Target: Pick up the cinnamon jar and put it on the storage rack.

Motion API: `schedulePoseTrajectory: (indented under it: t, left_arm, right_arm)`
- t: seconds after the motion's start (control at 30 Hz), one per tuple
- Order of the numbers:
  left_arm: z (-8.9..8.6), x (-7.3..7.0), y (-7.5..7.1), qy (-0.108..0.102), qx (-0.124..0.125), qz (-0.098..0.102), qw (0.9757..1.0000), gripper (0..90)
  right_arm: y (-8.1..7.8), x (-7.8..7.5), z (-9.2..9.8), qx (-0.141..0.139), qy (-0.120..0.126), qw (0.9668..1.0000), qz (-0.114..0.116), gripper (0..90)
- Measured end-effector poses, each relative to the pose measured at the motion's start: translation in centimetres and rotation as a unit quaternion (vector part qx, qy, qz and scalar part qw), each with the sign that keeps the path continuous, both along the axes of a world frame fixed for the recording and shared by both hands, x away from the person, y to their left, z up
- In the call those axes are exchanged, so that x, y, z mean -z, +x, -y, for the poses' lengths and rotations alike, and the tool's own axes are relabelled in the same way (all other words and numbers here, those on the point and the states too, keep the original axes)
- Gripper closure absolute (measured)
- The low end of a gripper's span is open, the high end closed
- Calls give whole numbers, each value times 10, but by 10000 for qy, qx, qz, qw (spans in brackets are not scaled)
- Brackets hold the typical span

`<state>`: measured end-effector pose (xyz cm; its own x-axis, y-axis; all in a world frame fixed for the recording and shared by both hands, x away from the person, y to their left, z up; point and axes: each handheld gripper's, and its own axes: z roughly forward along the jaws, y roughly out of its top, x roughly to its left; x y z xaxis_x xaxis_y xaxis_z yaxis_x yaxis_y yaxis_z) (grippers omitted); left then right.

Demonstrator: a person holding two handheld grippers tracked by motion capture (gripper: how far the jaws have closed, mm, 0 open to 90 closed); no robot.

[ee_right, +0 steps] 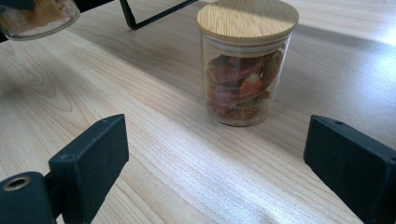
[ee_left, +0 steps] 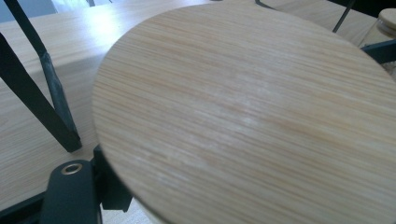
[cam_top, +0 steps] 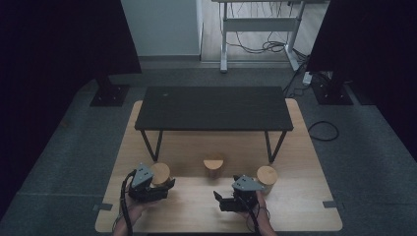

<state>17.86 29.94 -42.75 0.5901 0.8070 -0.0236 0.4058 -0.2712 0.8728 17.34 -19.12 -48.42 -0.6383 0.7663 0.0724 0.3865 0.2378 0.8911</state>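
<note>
1. Three glass jars with round bamboo lids stand in a row on the pale wood-grain tabletop [cam_top: 196,211], just in front of a low black shelf [cam_top: 214,108] on thin angled metal legs.
2. The left jar [cam_top: 160,174] sits at about 9 o'clock from the middle jar [cam_top: 214,167]; its flat lid [ee_left: 252,116] shows fine straight grain in the left gripper view, very close to the camera.
3. The left gripper [cam_top: 164,186] is pressed around this left jar, its jaws drawn in on the jar below the lid; one black jaw shows at the lower left of its own view, tight against the jar's side.
4. The middle jar [ee_right: 246,65] is a clear, straight-walled cylinder holding reddish-orange dried slices, packed to about three-quarters of its height. Its lid [ee_right: 247,18] is a smooth, light disc.
5. The right gripper [cam_top: 219,200] rests low on the tabletop with its jaws spread wide and nothing between them; the middle jar stands at 12 o'clock from it, apart from both pads.
6. The right jar [cam_top: 267,178] stands at 3 o'clock from the middle one, just beside the right gripper's body.
7. One shelf leg [ee_left: 37,93], matte black, stands at 9 o'clock from the held jar.
</note>
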Motion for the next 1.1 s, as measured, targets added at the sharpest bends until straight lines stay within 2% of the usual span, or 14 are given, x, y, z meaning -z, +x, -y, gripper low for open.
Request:
schedulePoseTrajectory:
  t: [0.47,0.57,0.73,0.83,1.1]
  left_arm:
    - [2,-7,-3,1,25,16,10000,248]
    - [1,-9,-2,-53,60,-15,10000,248]
    - [1,-13,-3,-76,60,59,9999,248]
    - [-1,-15,-3,-92,68,91,9999,248]
    - [-4,-19,1,-156,60,91,9998,248]
  right_arm:
    - [0,1,0,3,-22,10000,-4,61]
    - [0,0,0,-5,-9,10000,-6,61]
    - [-1,0,0,0,2,10000,3,61]
    - [0,0,2,0,88,10000,-36,62]
    - [1,1,1,8,25,10000,-38,60]
